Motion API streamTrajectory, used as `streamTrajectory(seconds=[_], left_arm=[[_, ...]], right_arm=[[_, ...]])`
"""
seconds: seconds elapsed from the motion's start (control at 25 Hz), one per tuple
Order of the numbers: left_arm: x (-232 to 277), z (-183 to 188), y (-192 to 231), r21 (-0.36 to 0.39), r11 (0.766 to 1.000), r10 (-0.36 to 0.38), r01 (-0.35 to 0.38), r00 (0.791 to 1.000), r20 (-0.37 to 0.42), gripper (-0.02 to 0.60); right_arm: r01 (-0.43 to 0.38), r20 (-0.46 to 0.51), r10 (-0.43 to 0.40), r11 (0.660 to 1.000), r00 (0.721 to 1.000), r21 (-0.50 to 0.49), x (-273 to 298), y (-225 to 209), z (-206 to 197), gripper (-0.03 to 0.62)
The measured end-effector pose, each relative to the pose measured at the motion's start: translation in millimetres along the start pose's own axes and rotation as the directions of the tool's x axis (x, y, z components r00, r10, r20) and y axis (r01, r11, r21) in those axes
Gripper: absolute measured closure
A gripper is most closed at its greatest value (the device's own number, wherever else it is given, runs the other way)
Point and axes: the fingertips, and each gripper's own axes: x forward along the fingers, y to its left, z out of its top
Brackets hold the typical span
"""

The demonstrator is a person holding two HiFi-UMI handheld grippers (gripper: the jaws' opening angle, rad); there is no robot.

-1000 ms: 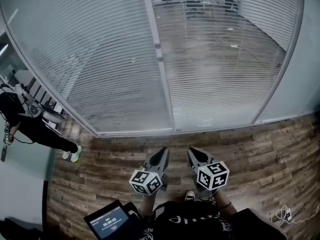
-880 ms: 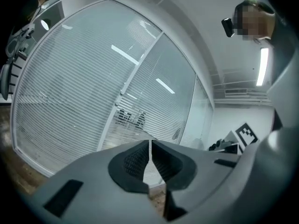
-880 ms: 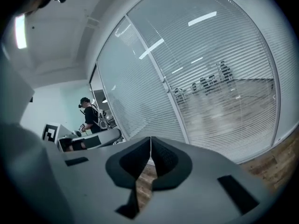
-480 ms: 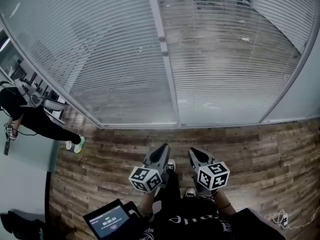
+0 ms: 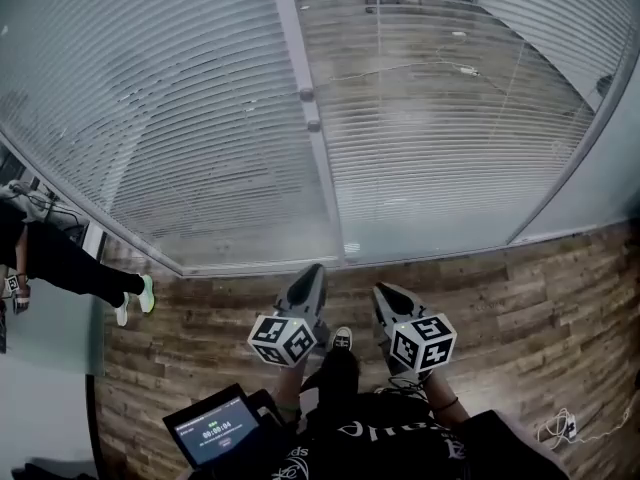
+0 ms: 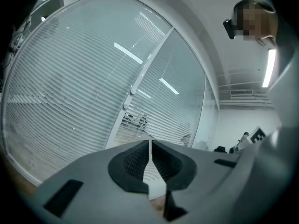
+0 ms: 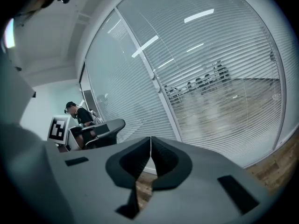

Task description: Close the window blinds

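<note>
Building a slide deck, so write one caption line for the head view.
Shut and empty, the left gripper and right gripper hover above the wood floor, facing the window blinds.

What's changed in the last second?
The left gripper has drifted slightly left and up in the head view; the bystander has slipped further toward its left edge. Nothing was gripped or released: both grippers stay shut and empty, the right gripper hardly moved, the blinds untouched.
</note>
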Motion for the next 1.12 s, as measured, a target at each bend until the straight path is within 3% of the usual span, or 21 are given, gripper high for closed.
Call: streamTrajectory(seconds=[0.44, 0.56, 0.8, 0.92, 1.0, 1.12], left_arm=[[119.1, 78.4, 82.9, -0.015, 0.998, -0.055, 0.055, 0.998, 0.002, 0.574], [153.9, 92.7, 90.6, -0.042, 0.995, -0.092, 0.091, 0.995, -0.032, 0.499], [213.8, 94.7, 120.7, -0.105, 0.987, -0.131, 0.125, 0.990, -0.057, 0.481], [232.0, 98.4, 132.2, -0.213, 0.966, -0.157, 0.146, 0.987, -0.036, 0.410], [249.4, 101.6, 134.6, -0.297, 0.944, -0.154, 0.145, 0.988, -0.007, 0.402], [276.6, 108.3, 132.5, -0.447, 0.878, -0.169, 0.168, 0.985, 0.039, 0.402]], right_arm=[[0.131, 0.033, -0.131, 0.991, 0.991, 0.006, 86.9, -38.6, 69.4, 0.574], [0.167, 0.052, -0.168, 0.986, 0.984, 0.021, 101.8, -50.5, 88.1, 0.574], [0.230, 0.072, -0.233, 0.972, 0.970, 0.050, 132.2, -76.6, 89.9, 0.574], [0.246, 0.062, -0.250, 0.968, 0.966, 0.054, 142.4, -84.5, 82.7, 0.574], [0.254, 0.050, -0.257, 0.965, 0.965, 0.060, 144.5, -99.3, 82.9, 0.574], [0.243, 0.032, -0.244, 0.969, 0.969, 0.045, 150.2, -117.8, 92.1, 0.574]])
